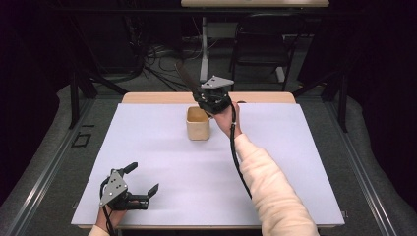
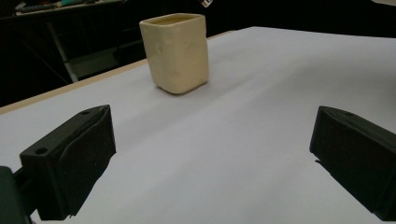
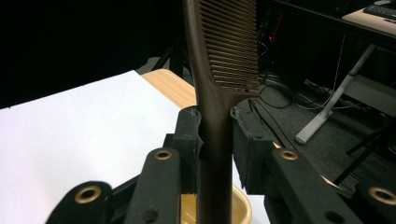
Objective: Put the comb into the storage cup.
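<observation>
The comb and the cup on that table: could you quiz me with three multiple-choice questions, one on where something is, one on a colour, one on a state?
1. Where is the cup?
A. On the far middle of the white table
B. At the near left corner
C. On the floor

2. What colour is the comb?
A. Red
B. Dark brown
C. White

3. How do the left gripper jaws stand?
A. Shut on the cup
B. Shut on the comb
C. Open, with nothing between them

Answers:
1. A, the high view shows it standing near the table's far edge.
2. B, the right gripper view shows a dark brown handle and teeth, clamped by the right gripper above the cup.
3. C, the left gripper view shows both jaws wide apart over bare table.
</observation>
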The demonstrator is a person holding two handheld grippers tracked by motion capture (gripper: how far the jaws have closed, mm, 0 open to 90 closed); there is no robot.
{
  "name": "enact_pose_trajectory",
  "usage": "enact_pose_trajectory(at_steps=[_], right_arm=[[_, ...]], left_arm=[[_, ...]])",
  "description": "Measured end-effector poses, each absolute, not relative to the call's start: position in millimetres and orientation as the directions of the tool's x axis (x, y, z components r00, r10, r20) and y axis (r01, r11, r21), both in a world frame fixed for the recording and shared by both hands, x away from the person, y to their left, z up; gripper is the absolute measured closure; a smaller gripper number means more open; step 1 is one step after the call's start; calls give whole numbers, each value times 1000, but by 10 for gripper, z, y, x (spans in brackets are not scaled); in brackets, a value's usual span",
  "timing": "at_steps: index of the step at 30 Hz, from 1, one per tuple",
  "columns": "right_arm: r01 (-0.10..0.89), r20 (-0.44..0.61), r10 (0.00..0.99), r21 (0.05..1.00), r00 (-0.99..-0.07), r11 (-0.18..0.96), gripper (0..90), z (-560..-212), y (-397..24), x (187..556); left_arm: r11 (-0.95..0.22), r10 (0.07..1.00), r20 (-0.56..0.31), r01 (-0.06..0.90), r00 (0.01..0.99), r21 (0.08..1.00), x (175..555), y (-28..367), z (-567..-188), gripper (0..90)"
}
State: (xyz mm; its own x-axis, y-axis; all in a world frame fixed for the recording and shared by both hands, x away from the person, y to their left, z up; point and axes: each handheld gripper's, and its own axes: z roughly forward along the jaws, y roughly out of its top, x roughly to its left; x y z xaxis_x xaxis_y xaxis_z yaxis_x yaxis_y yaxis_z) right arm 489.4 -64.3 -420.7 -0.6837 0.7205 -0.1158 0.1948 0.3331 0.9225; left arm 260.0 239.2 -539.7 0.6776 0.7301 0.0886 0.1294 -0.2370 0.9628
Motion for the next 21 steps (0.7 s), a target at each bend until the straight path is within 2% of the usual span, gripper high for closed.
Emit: enact_pose_trajectory(at_steps=[21], right_arm=[[170, -110, 718, 937, -688, 306, 726, -4281, -456, 4977]], left_arm=[[-238, 728, 88, 130, 680, 963, 2599, 2395, -5399, 3]])
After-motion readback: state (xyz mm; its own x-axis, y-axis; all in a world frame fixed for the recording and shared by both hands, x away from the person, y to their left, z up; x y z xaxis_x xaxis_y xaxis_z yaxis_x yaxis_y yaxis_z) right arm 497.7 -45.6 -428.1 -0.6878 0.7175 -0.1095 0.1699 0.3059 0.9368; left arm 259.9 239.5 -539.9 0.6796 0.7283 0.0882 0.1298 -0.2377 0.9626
